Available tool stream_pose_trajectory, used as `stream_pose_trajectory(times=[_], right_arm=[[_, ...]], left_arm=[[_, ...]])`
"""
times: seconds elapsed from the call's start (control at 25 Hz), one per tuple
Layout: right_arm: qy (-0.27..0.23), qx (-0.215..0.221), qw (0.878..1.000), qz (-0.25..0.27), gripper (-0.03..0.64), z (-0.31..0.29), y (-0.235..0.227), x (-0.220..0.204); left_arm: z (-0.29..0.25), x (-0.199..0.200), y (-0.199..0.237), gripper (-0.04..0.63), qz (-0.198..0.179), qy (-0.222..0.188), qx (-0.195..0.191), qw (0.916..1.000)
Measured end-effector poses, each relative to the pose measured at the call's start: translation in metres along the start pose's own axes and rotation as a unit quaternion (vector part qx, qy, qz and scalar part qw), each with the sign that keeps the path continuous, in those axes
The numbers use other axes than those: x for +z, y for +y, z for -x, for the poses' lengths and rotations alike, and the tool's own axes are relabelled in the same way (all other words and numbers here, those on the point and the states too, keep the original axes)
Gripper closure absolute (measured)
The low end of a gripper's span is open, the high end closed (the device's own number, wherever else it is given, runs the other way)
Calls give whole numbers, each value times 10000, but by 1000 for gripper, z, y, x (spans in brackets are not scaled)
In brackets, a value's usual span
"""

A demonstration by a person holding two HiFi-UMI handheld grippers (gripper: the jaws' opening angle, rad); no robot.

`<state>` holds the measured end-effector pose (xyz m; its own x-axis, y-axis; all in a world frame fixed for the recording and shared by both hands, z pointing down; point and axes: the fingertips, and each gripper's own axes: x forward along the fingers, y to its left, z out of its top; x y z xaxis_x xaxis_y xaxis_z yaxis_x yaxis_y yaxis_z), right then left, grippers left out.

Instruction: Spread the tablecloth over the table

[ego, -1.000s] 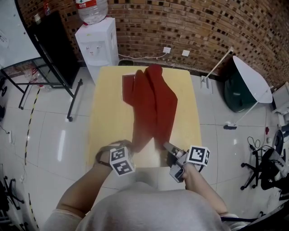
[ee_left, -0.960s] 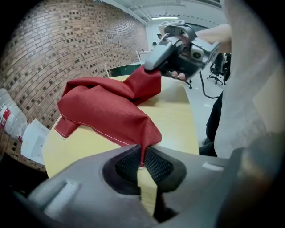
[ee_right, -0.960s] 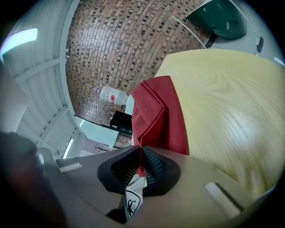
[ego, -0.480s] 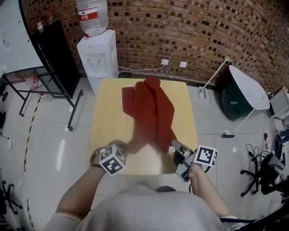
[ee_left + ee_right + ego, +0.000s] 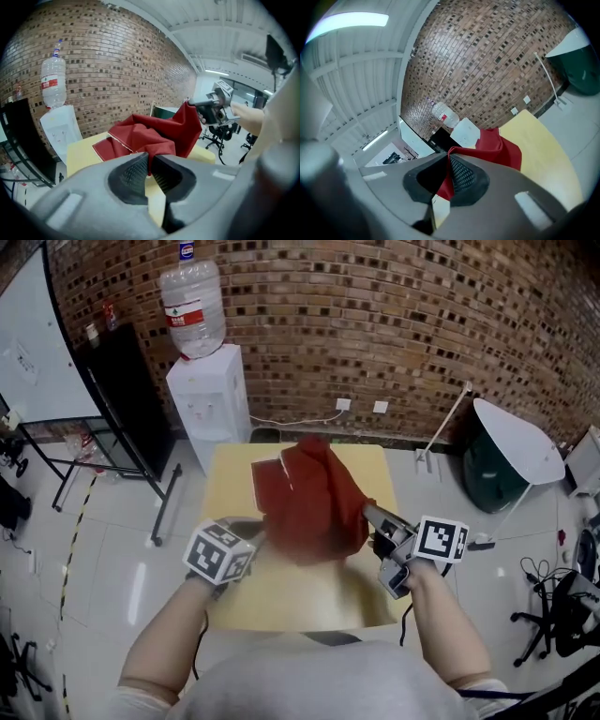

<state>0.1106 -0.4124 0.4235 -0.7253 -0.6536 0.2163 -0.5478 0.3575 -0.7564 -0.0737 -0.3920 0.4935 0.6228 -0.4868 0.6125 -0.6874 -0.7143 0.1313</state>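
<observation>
**Head view.** You hold the red tablecloth (image 5: 314, 507) bunched up above the yellow table (image 5: 281, 601), one gripper on each side of it. The left gripper (image 5: 259, 531) meets the cloth's left side and the right gripper (image 5: 368, 510) its right side. The far part of the cloth lies on the table's far end, towards the water dispenser (image 5: 214, 404).

**Left gripper view.** The left gripper (image 5: 150, 166) has its jaws drawn together on a fold of the tablecloth (image 5: 154, 133), which is pinched between the ribbed pads. From there the cloth rises across to the right gripper (image 5: 191, 102), which holds a corner aloft. A flat, hemmed portion rests on the table (image 5: 79, 150).

**Right gripper view.** The right gripper (image 5: 449, 163) is clamped on an edge of the tablecloth (image 5: 502, 146). The red fabric runs from between the pads down to the table (image 5: 539, 145).
</observation>
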Motion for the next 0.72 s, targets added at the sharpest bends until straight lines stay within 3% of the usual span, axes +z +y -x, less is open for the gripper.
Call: stream_pose_trajectory(times=[0.28, 0.44, 0.72], right_arm=[[-274, 19, 9963, 814, 611, -34, 13, 121], [-224, -60, 9973, 700, 611, -66, -5, 175], [-278, -122, 9971, 695, 611, -127, -23, 247]], left_arm=[[13, 100, 74, 577, 310, -509, 383, 9975], [0, 154, 125, 577, 680, -712, 363, 9945], [-27, 211, 209, 575, 856, -694, 716, 9913]])
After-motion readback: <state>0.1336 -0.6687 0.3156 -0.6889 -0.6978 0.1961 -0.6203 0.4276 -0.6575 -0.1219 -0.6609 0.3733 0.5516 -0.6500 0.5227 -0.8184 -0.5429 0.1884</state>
